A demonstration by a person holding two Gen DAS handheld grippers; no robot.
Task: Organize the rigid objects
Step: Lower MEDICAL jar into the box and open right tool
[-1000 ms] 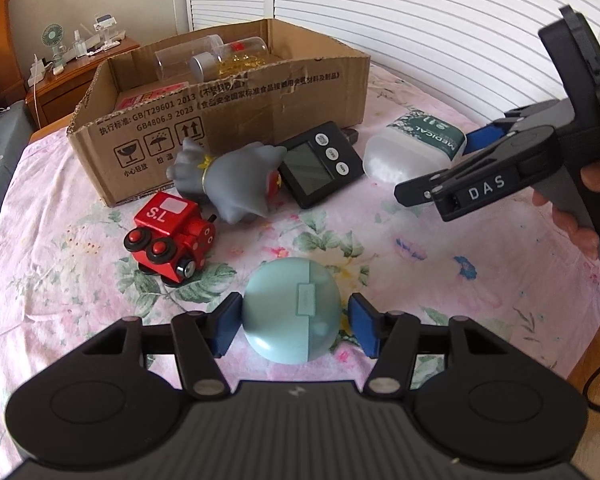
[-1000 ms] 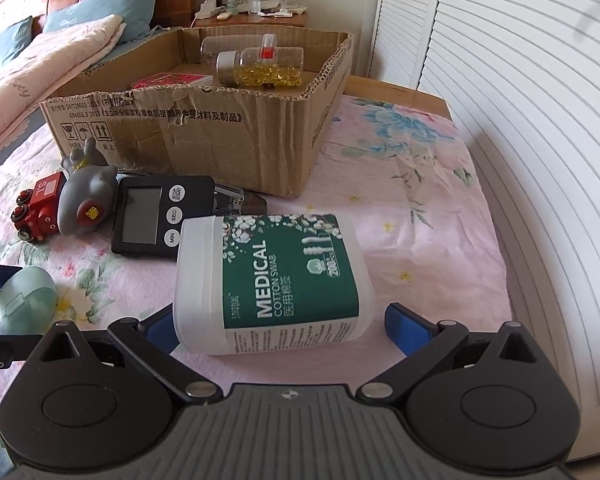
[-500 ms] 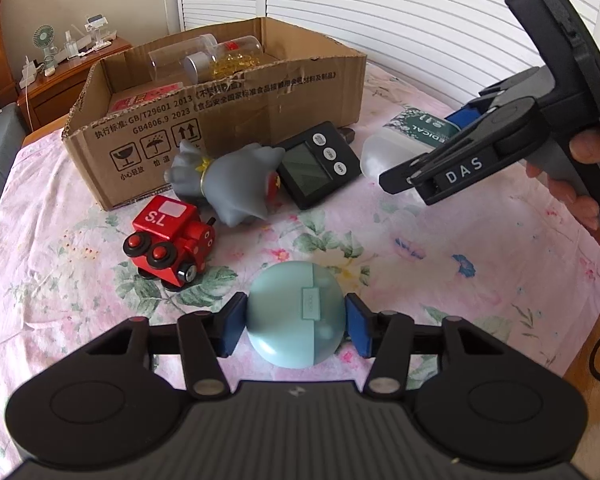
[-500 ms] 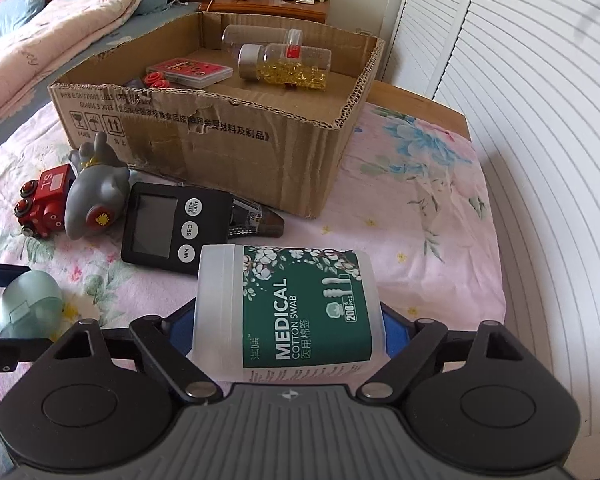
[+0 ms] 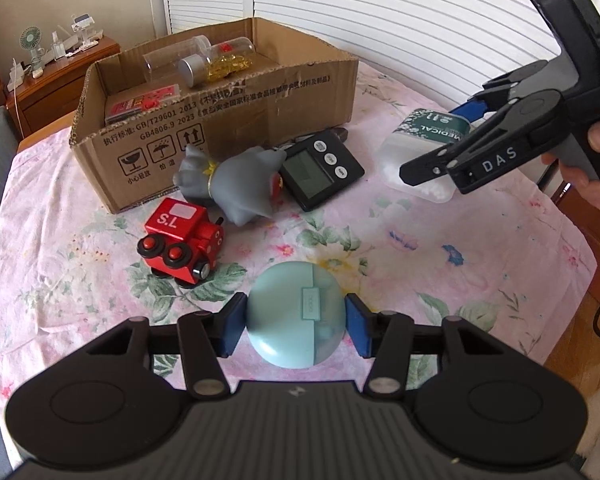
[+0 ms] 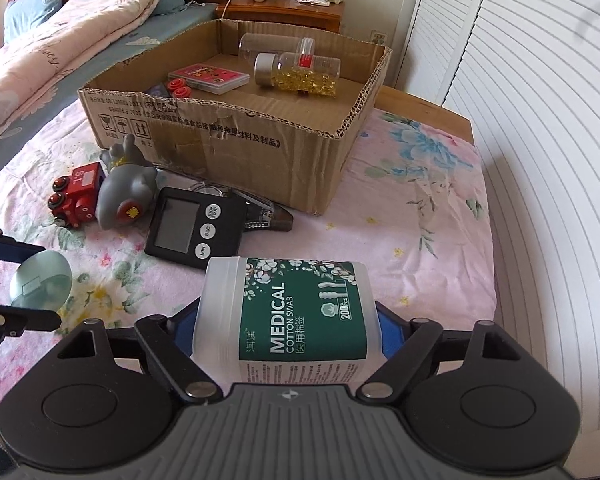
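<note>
My left gripper (image 5: 296,324) is shut on a round pale-blue case (image 5: 296,312), low over the flowered cloth. The jaws of my right gripper (image 6: 286,332) are closing with the white-and-green cotton swab box (image 6: 300,320) between them. Both blue pads press its sides, and it hangs just above the cloth. In the left wrist view that cotton swab box (image 5: 404,152) shows at the right in the right gripper (image 5: 436,140). The open cardboard box (image 6: 240,140) stands behind. In front of it lie a red toy train (image 5: 180,240), a grey toy (image 5: 236,184) and a black timer (image 5: 320,168).
Inside the cardboard box lie two clear bottles (image 6: 300,68) and a red card pack (image 6: 208,76). A dark clip (image 6: 268,216) lies beside the timer. A bed (image 6: 40,40) runs along the left, a nightstand (image 6: 284,4) stands behind, and white shutter doors (image 6: 540,120) close the right side.
The right gripper's jaws closed onto the cotton swab box and lifted it slightly. The left gripper's pads closed the last bit onto the pale-blue case.
</note>
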